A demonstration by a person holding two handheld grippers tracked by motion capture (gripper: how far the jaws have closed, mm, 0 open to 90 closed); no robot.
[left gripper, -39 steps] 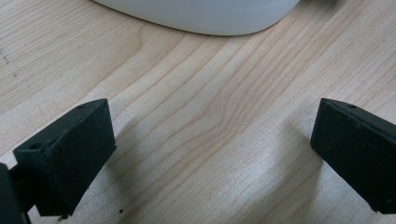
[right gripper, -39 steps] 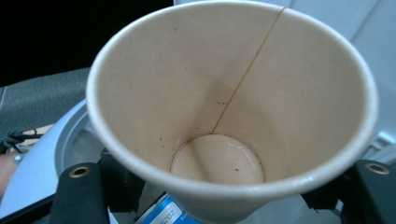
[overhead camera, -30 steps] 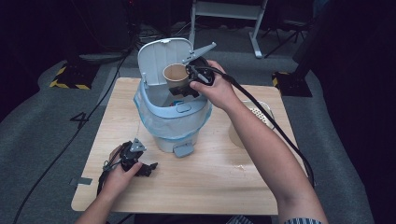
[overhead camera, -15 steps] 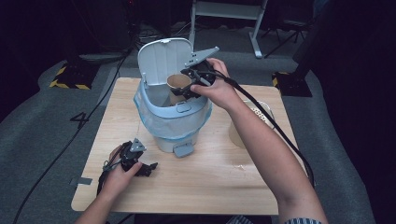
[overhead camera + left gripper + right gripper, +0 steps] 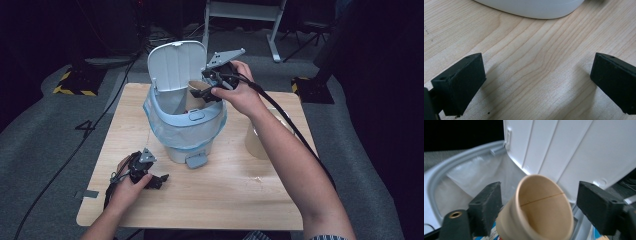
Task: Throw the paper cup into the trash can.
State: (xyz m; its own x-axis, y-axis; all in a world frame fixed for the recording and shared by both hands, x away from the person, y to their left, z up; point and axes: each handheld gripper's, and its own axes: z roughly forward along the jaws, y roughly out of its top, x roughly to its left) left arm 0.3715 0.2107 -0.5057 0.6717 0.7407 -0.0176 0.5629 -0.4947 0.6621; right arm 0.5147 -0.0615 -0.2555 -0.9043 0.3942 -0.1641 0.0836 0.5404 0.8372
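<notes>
While right claw (image 5: 537, 202) gapes around paper cup (image 5: 539, 210) over bin (image 5: 185, 125) | left claw (image 5: 536, 82) wide on table (image 5: 529, 62)

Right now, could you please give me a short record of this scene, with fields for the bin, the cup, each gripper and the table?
bin: pale blue bin with a liner, standing on the table, lid raised upright
cup: brown paper cup over the bin's opening, mouth towards the right gripper's camera
right gripper: right gripper at the bin's rim, jaws apart on either side of the cup; the right jaw is clear of it
left gripper: left gripper low over the table in front of the bin, jaws open, nothing between them
table: light wooden table; a second tan cup stands right of the bin
</notes>
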